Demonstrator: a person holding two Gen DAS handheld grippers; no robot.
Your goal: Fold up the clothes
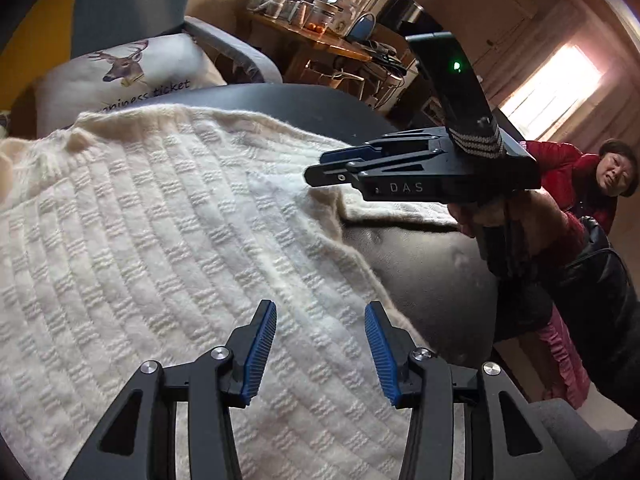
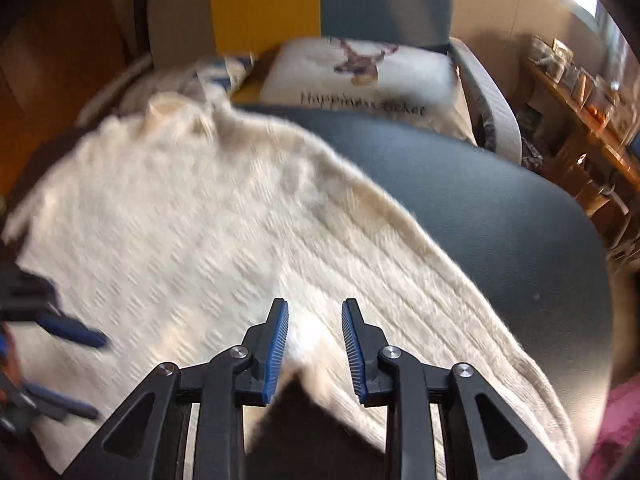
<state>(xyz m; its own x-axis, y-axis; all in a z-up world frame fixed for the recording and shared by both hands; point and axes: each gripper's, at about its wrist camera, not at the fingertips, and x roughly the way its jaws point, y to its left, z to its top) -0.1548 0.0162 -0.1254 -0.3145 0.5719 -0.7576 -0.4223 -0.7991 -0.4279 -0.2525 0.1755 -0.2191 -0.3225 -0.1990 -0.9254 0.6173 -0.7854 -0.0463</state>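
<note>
A cream knitted sweater (image 1: pixel 160 220) lies spread over a round black table (image 1: pixel 420 264). My left gripper (image 1: pixel 320 306) hovers open just above the sweater's near part, with nothing between its blue pads. In the left wrist view my right gripper (image 1: pixel 316 168) reaches in from the right over the sweater's far edge. In the blurred right wrist view the right gripper (image 2: pixel 314 304) is open, and a raised fold of the sweater (image 2: pixel 200 208) lies between its fingers. The left gripper (image 2: pixel 86 372) shows at that view's left edge, over the fabric.
A white deer cushion (image 1: pixel 132 68) sits on a grey-blue chair (image 1: pixel 120 4) behind the table. A wooden side table with jars (image 1: pixel 320 28) stands at the back. A person in a red jacket (image 1: pixel 576 176) is at the right. Bare table top (image 2: pixel 480 208) lies right of the sweater.
</note>
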